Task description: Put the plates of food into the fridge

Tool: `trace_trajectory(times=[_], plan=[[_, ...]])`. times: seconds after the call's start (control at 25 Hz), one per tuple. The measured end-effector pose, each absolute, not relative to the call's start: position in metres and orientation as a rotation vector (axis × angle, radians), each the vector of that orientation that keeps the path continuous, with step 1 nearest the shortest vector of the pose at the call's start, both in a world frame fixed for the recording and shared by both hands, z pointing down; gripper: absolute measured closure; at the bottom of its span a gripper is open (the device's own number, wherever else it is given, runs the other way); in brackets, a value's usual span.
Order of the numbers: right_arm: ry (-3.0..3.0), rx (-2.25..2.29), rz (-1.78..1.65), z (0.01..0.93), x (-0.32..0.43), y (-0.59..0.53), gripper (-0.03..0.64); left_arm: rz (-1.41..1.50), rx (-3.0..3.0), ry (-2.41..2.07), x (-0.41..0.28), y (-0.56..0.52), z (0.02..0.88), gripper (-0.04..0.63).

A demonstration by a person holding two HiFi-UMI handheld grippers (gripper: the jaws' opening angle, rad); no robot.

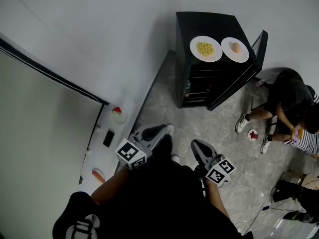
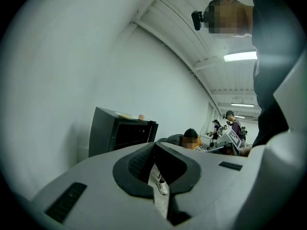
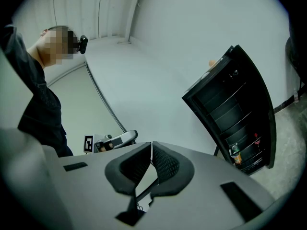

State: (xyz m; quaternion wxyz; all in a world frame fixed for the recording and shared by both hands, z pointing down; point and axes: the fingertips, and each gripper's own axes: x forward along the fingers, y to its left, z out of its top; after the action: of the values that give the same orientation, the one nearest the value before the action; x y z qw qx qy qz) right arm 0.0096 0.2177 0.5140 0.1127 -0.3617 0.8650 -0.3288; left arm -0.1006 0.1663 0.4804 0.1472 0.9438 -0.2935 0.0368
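- Head view: two round white plates, one with yellow food (image 1: 206, 49) and one with an orange-brown piece (image 1: 235, 49), are seen on top of the black fridge (image 1: 199, 24), not yet inside. Its door (image 1: 239, 78) is already open. The left gripper (image 1: 160, 130) and right gripper (image 1: 196, 144) are held well apart from it, so the approach is judged to be the step in hand.
- Left gripper view: the fingers (image 2: 141, 159) are pressed together on nothing. They must be parted before a plate rim is taken.
- Right gripper view: the fingers (image 3: 165, 164) are likewise together and empty. Dark shelves with a bottle (image 3: 235, 155) are shown.
- Around: seated people (image 1: 289, 108) and a small floor plate (image 1: 253, 135) crowd the fridge's right side.
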Motion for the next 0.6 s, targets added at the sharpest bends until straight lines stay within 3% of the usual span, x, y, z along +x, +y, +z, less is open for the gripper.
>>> trace_trajectory(times=[0.6], plan=[[2.490,-1.131,-1.003,0.508,0.017,0.114,0.589,0.080,2.693,-0.781,-0.094,0.058,0.479,0.571]])
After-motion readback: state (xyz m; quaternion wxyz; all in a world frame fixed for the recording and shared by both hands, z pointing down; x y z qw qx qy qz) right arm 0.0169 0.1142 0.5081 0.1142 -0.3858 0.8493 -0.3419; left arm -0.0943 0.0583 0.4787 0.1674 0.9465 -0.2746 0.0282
